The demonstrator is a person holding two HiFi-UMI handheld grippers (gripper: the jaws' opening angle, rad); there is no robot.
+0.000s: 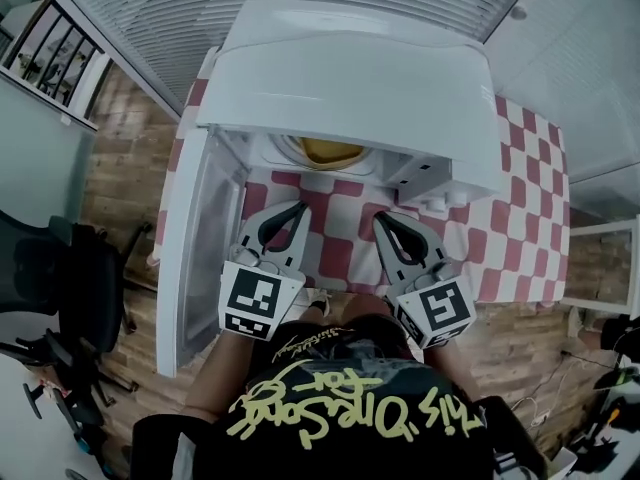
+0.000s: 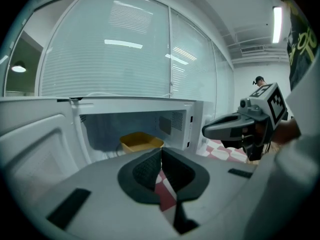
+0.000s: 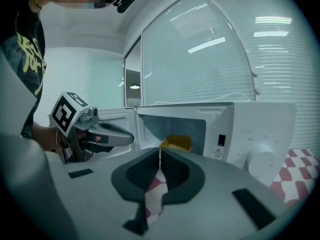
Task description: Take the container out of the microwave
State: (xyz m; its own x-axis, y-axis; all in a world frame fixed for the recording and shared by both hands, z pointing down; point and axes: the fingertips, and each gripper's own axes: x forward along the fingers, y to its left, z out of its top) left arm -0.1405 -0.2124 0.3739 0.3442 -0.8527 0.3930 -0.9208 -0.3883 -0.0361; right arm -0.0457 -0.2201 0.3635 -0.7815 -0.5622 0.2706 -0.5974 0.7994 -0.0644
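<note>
Your left gripper hangs over the checked cloth just right of the open door, jaws pressed together on nothing. The yellow container sits inside the microwave, straight ahead and between your 2 grippers, beyond both sets of tips and untouched. Your right gripper is equally closed, empty and about as near. Both likely need opening before you reach in
</note>
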